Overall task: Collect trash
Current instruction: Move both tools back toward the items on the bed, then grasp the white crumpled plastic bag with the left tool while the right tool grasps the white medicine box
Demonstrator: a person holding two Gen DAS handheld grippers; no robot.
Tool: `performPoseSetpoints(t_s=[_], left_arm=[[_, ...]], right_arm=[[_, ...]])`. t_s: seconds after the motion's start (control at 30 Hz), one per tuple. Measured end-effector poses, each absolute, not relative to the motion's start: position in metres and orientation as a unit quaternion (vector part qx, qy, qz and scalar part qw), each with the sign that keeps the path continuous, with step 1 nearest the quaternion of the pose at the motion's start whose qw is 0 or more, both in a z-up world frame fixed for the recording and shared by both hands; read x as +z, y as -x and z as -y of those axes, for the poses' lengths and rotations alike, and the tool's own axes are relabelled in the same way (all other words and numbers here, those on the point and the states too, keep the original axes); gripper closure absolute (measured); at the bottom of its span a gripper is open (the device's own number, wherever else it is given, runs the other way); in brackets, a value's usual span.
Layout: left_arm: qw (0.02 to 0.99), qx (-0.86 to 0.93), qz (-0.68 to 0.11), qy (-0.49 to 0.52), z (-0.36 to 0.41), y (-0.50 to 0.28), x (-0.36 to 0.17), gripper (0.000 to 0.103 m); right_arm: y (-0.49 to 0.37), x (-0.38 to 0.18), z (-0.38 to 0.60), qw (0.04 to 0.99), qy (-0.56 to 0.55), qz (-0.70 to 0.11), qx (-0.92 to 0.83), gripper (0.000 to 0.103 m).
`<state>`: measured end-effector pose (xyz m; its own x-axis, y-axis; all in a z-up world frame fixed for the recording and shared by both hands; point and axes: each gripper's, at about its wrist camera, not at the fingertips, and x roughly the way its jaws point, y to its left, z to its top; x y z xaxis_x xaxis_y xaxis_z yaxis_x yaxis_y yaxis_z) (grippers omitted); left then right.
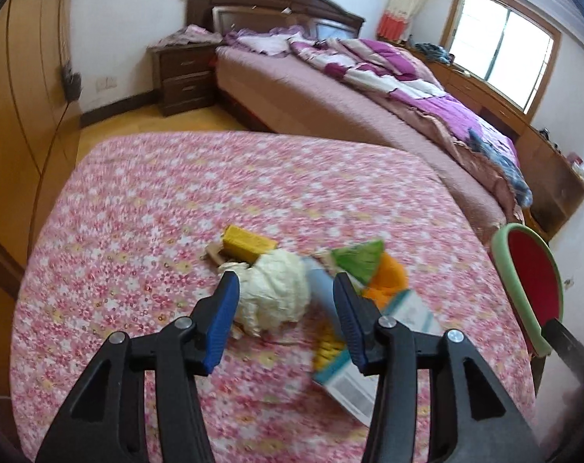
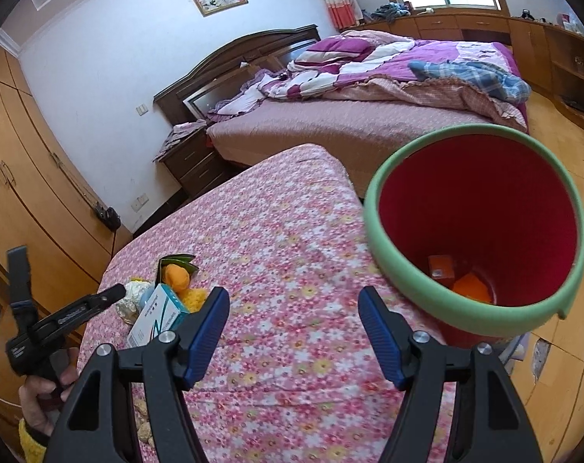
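Note:
A heap of trash lies on the pink floral table (image 1: 145, 200): a crumpled cream paper ball (image 1: 276, 293), a yellow sponge (image 1: 245, 245), a green wrapper (image 1: 359, 260), an orange piece (image 1: 388, 277) and a white-teal carton (image 1: 353, 366). My left gripper (image 1: 286, 285) is open, its jaws on either side of the paper ball, just above it. The heap also shows in the right wrist view, with the carton (image 2: 158, 318) nearest. My right gripper (image 2: 293, 301) is open and empty above the table. A red bin with a green rim (image 2: 373, 208) stands at the table's right edge, with orange scraps (image 2: 471, 287) inside.
A bed with purple bedding (image 2: 369, 77) stands beyond the table. A dark nightstand (image 1: 183, 77) sits by the headboard. Wooden wardrobes (image 2: 29, 177) line the left wall. The bin's rim (image 1: 500, 254) shows at the right in the left wrist view.

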<state>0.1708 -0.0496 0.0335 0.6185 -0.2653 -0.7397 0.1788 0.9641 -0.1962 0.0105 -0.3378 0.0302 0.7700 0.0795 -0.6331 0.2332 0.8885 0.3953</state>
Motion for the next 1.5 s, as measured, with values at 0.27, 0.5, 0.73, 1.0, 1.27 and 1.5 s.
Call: performPoseSetpoints(t_s=[0.27, 0.5, 0.73, 1.0, 1.27, 1.5], left_arm=[[0.886, -0.129, -0.435, 0.093, 0.041, -0.188, 0.009, 0.052], [0.876, -0.145, -0.442, 0.130, 0.034, -0.193, 0.001, 0.063], [0.872, -0.151, -0.433, 0.170, 0.018, -0.183, 0.011, 0.070], [0.891, -0.138, -0.400, 0.167, -0.002, -0.157, 0.036, 0.070], [0.891, -0.117, -0.401, 0.179, -0.030, -0.131, 0.032, 0.070], [0.898, -0.111, -0.381, 0.188, -0.058, -0.114, 0.044, 0.070]], right_arm=[[-0.033, 0.027, 0.338, 0.915, -0.219, -0.338, -0.035, 0.031], [-0.080, 0.022, 0.336, 0.908, -0.202, -0.366, 0.014, 0.031], [-0.115, 0.016, 0.313, 0.901, -0.170, -0.396, 0.055, 0.031], [-0.090, 0.020, 0.285, 0.901, -0.182, -0.392, 0.043, 0.031], [-0.071, 0.025, 0.243, 0.890, -0.187, -0.414, 0.044, 0.031], [-0.067, 0.015, 0.210, 0.874, -0.189, -0.445, 0.059, 0.031]])
